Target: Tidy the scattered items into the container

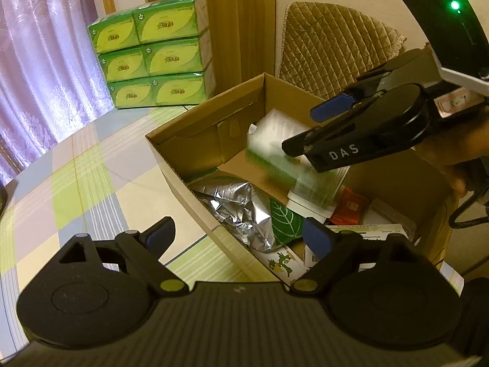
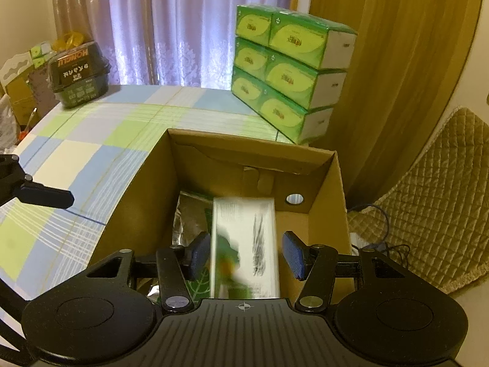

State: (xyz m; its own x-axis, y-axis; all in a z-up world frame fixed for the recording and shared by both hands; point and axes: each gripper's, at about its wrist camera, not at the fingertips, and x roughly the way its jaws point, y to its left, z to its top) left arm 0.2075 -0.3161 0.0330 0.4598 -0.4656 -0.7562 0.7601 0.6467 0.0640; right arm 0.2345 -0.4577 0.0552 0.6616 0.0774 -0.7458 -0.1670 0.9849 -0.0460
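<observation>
Checked cloth in pale blue, green and cream is covering the table point(image 2: 91, 140), with lilac curtains point(image 2: 159, 24) hanging behind it and a stack of green tissue packs point(image 2: 287, 70) standing at its far edge. Sitting on the cloth is an open cardboard box point(image 1: 195, 140), and a quilted cushion point(image 1: 333, 39) is showing beyond it. Inside the box a crumpled silver foil bag point(image 1: 241, 211), a green leaf-printed pack point(image 1: 285, 221), a small orange sachet point(image 1: 348, 208) and some printed cartons are lying together. The right gripper point(image 2: 246, 255) is hovering over the box with its fingers spread wide, and a white and green carton point(image 2: 244, 244) is showing between them as a motion-blurred shape above the contents; the blue pads point(image 2: 293, 255) are standing clear of its sides. The left gripper point(image 1: 240, 235) is hanging at the near wall of the box, one finger over the tablecloth and the other over the box's inside, fingers wide apart and holding nothing. A dark lidded tub point(image 2: 81, 73) is resting on the far left corner of the table.
</observation>
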